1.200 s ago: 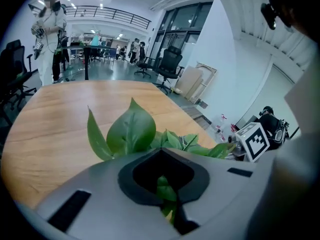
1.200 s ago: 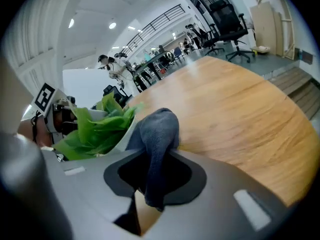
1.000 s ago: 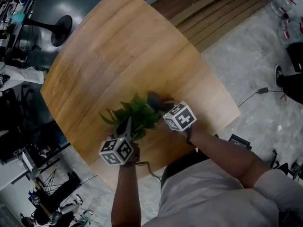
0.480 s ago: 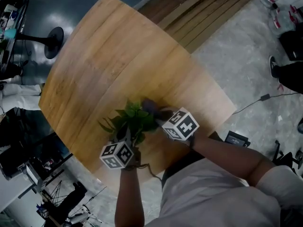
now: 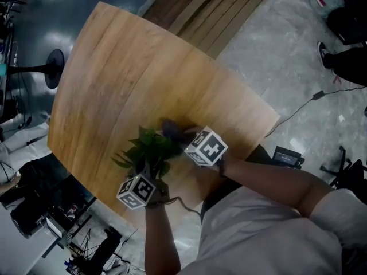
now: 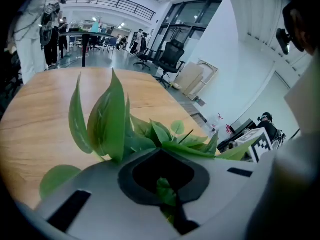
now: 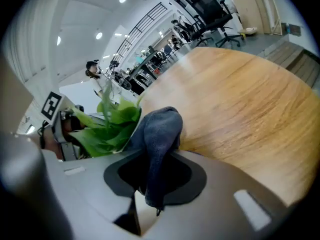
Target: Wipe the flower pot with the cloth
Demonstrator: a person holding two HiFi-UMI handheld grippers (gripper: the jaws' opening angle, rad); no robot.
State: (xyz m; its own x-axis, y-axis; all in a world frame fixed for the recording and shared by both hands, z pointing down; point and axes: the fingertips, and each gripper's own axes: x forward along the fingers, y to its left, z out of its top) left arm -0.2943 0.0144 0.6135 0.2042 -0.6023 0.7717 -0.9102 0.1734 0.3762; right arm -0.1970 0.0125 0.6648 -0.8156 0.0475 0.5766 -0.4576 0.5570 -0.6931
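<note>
Head view: leaves [image 5: 150, 148] hide pot beside cloth [image 5: 171, 129].

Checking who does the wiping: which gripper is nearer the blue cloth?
Right. The right gripper is shut on the cloth, held against the plant. The left gripper is on the plant's opposite side, shut on the plant itself.
</note>
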